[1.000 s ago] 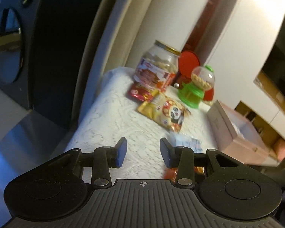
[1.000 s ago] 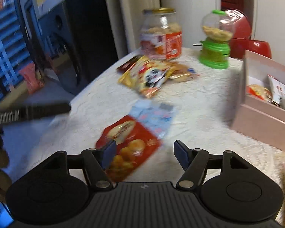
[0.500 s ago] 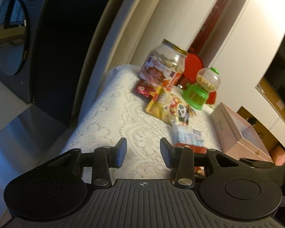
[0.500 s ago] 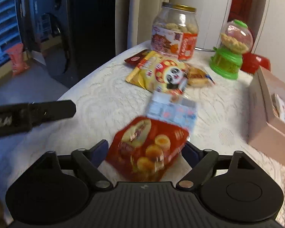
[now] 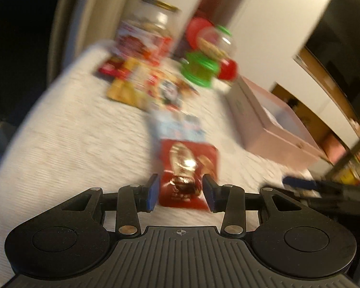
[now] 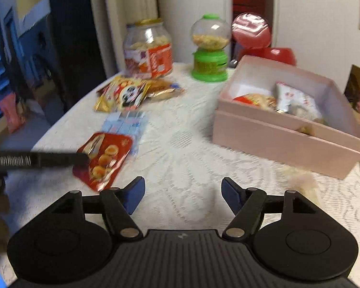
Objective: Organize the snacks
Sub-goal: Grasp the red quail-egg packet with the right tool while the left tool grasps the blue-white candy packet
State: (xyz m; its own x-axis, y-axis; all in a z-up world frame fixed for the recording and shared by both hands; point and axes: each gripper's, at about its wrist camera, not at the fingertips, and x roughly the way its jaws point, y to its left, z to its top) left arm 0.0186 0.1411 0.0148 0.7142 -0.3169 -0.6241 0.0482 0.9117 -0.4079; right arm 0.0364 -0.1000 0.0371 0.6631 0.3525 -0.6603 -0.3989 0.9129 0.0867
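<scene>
White lace tablecloth point(image 6: 192, 144), cream walls point(image 6: 192, 4)

Left wrist view: low over the table point(image 5: 60, 144), angled down along its length, close on the red packet point(image 5: 188, 168); blurred. Right wrist view: higher, further right, angled down toward the pink box point(image 6: 285, 139). Shared: red packet point(image 6: 103, 158), jar point(image 6: 147, 48), green dispenser point(image 6: 210, 55), pink box point(image 5: 271, 124).

Left gripper point(image 5: 180, 193) jaws apart around near end of red snack packet point(image 5: 188, 168) on white lace tablecloth point(image 5: 72, 132); touching unclear, blurred.
</scene>
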